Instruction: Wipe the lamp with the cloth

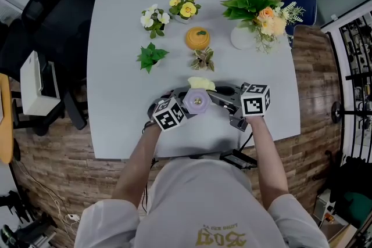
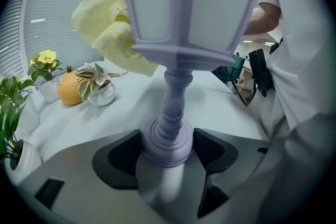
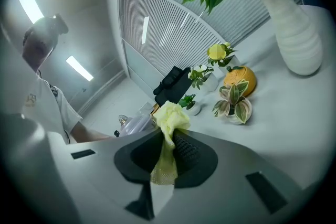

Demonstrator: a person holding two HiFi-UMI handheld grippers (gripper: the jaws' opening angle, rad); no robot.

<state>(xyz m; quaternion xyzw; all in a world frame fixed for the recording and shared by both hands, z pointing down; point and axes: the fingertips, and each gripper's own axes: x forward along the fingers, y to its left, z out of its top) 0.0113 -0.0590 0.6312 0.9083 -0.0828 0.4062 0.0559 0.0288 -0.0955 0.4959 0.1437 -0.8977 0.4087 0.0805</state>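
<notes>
Your left gripper (image 2: 167, 150) is closed tight on the round base of the lilac lamp (image 2: 189, 2), near the middle of the table's (image 1: 116, 55) near edge. Your right gripper (image 3: 167, 153) pinches the yellow cloth (image 3: 171, 114), which lies bunched against the lamp's head.

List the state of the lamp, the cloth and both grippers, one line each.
Left gripper: jaws shut on the base of the lamp.
Right gripper: jaws shut on the cloth.
Lamp: held by its base, with the cloth at the side of its shade.
Cloth: bunched up, one end pinched between the jaws.
</notes>
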